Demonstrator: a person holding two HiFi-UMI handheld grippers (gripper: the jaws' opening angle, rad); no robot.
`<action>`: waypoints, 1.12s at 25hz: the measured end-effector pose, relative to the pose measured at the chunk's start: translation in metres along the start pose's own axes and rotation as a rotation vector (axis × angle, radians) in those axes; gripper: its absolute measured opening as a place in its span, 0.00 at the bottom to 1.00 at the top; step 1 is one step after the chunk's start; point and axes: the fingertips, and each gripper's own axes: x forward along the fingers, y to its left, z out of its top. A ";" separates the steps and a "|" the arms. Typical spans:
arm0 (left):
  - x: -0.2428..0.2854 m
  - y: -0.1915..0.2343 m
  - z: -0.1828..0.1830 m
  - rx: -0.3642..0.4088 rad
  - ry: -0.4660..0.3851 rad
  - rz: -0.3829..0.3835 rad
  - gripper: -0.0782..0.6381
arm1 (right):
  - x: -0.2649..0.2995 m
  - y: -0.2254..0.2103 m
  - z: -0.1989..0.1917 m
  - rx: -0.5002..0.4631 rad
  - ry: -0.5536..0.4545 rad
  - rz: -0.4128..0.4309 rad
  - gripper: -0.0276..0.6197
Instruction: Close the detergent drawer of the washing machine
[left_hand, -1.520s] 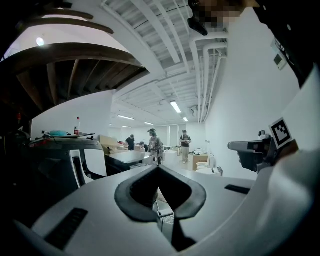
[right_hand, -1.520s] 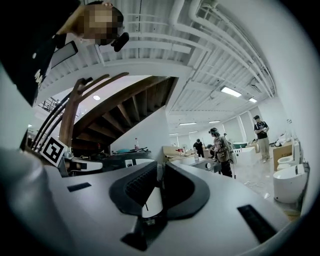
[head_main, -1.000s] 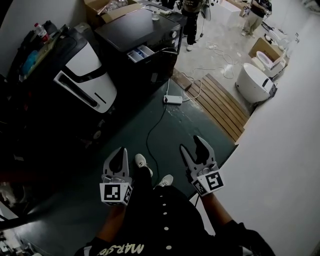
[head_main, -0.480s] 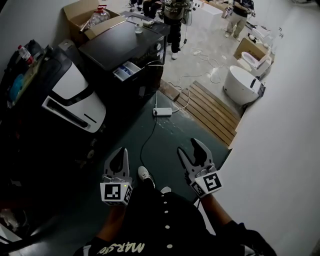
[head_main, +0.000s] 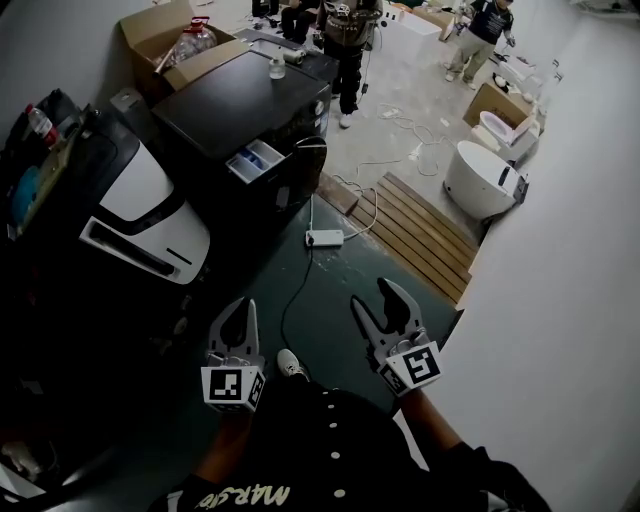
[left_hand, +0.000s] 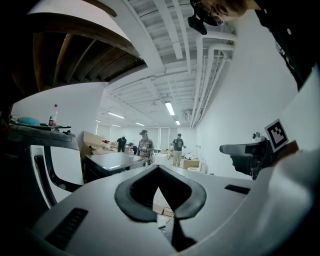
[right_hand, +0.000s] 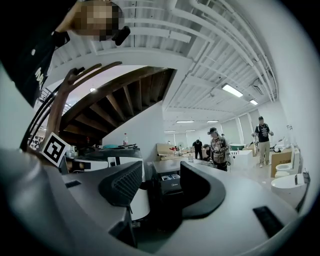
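The black washing machine (head_main: 245, 105) stands far ahead at the upper left of the head view. Its detergent drawer (head_main: 254, 160) sticks out open from the front, showing white and blue compartments. Both grippers hang low over the dark green floor, well short of the machine. My left gripper (head_main: 238, 312) is shut with nothing in it; its pads meet at the tip in the left gripper view (left_hand: 159, 169). My right gripper (head_main: 379, 300) is open and empty. Between its jaws in the right gripper view, the machine (right_hand: 170, 200) and the drawer (right_hand: 170, 176) show in the distance.
A white and black appliance (head_main: 150, 215) stands left of the machine. A power strip (head_main: 324, 238) and its cable lie on the floor ahead. A wooden slat platform (head_main: 425, 235) and a white toilet (head_main: 485, 180) sit right. People (head_main: 352, 30) stand beyond. A white wall (head_main: 560, 300) is close right.
The washing machine has drifted lower and slightly left in the head view, so I am closer to it. Both grippers hold the same pose; a shoe has stepped forward below.
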 end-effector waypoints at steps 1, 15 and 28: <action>0.005 0.005 0.002 -0.001 -0.003 -0.002 0.11 | 0.007 0.000 0.001 -0.004 -0.006 0.003 0.41; 0.044 0.058 0.005 -0.010 -0.007 -0.033 0.11 | 0.070 -0.002 0.004 -0.026 0.006 -0.049 0.40; 0.099 0.070 -0.003 -0.028 0.026 0.038 0.11 | 0.126 -0.048 0.003 0.014 -0.004 0.005 0.40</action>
